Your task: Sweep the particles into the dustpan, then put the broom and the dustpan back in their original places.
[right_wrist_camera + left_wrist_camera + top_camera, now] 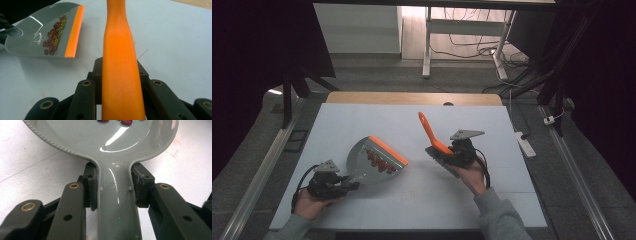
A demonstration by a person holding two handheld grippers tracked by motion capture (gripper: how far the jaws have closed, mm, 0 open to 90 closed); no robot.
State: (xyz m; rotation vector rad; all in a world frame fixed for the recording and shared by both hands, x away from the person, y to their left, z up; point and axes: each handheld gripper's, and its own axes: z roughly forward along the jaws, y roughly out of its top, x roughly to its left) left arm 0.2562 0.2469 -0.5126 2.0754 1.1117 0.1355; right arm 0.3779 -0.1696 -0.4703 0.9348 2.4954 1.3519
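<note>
A grey dustpan (362, 161) with an orange front lip lies on the white tabletop (362, 120), and a small heap of red and yellow beans (380, 163) sits just behind the lip. My left gripper (348, 185) is shut on the dustpan's grey handle (116, 202), its pads (91, 187) pressing both sides; a few beans (126, 122) show in the pan (107, 140). To the right, my right gripper (443, 152) is shut on a brush's orange handle (428, 130), which slants up and away. In the right gripper view the handle (120, 62) runs up between the jaws (120, 72), with the dustpan (32, 37) and beans (53, 37) at upper left.
The white board lies on a wooden table whose far edge (412, 98) shows beyond it. A metal rail (577, 175) runs along the right side, with a power strip (525, 143) on the floor beside it. White desk legs (427, 45) and cables stand farther back.
</note>
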